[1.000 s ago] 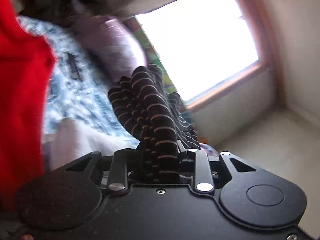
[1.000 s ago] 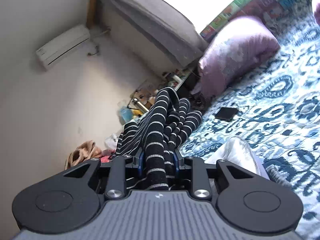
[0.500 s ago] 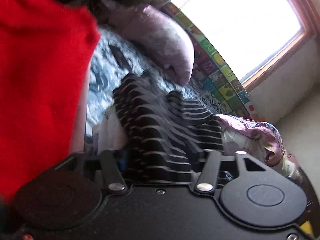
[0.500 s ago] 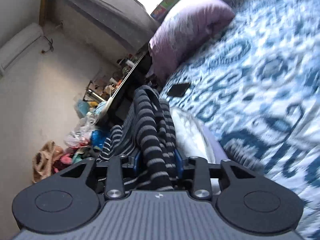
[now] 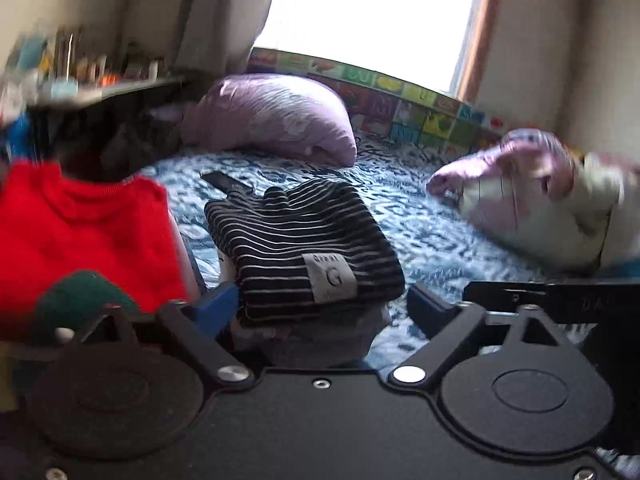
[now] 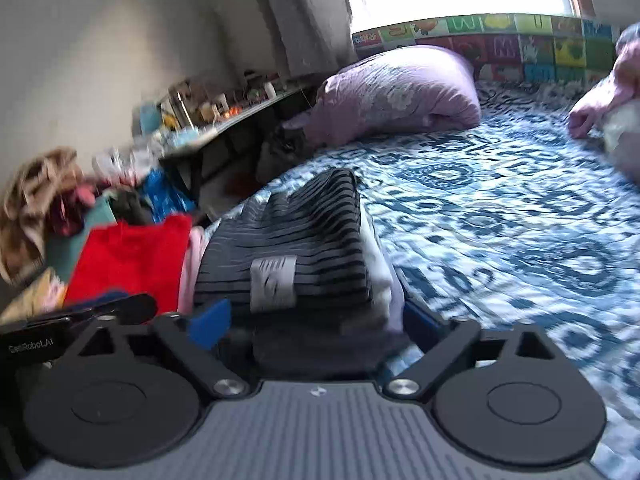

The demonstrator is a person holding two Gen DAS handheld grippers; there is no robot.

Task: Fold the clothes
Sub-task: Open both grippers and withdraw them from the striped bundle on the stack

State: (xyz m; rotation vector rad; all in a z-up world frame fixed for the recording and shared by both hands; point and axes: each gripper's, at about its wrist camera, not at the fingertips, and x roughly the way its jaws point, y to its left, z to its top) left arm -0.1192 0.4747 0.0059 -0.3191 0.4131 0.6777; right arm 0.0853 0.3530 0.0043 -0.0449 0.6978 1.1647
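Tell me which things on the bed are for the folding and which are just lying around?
For the folding:
- striped garment, folded, atop a small pile
- red garment beside it
- left gripper and right gripper, jaws opening, pads not pressing the cloth

Just lying around:
- purple pillow
- pink bundle
- dark flat object
- cluttered shelf

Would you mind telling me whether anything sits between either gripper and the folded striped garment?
Nothing visible does. The striped garment lies folded on the stack directly ahead of the left gripper and the right gripper, whose jaws are opening with no fabric pinched.
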